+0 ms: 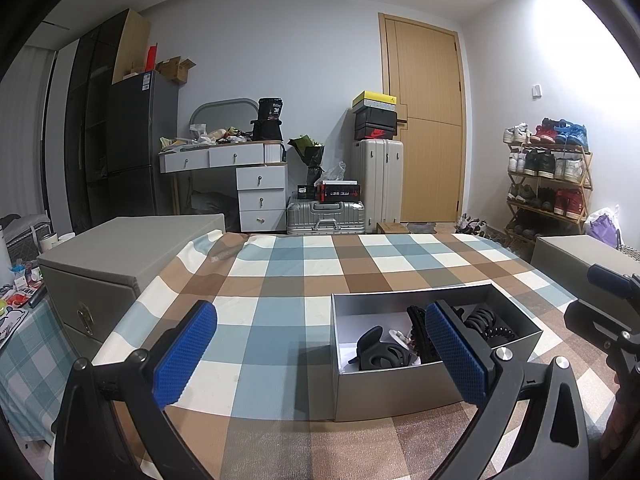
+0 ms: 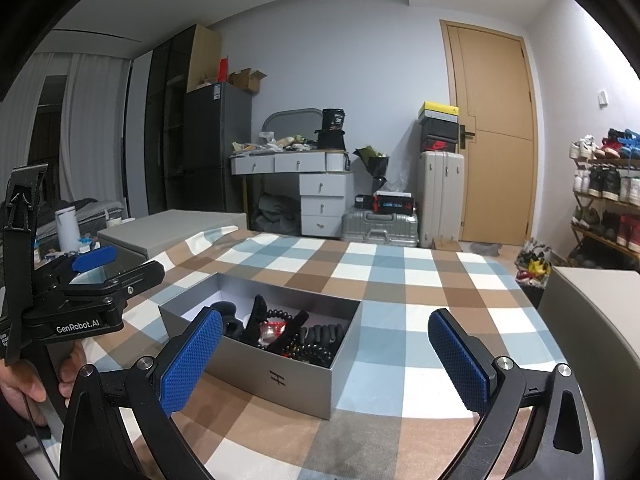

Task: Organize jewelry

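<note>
Jewelry sits heaped in the open grey box (image 2: 276,376) on the checked tablecloth (image 1: 280,264), and that is the whole story of the pile right now. From the right wrist view the box lies at about eleven o'clock of the right gripper (image 2: 326,364), just ahead of its fingers; from the left wrist view it lies at about one o'clock of the left gripper (image 1: 320,356). Inside, a black claw clip (image 1: 380,354), a coiled black hair tie (image 1: 494,326), dark bead strands (image 2: 308,350) and something small and red (image 2: 274,326) lie tangled together, touching and overlapping. Both claws are released, fingers spread wide, nothing between them. A hand (image 2: 24,380) grips the left tool's handle at nine o'clock in the right view. No piece lies out on the cloth that I can see. My read: this fits either a jumble waiting to be sorted out of the box, or pieces gathered into it as the tidy-up itself; the frames don't settle which.
</note>
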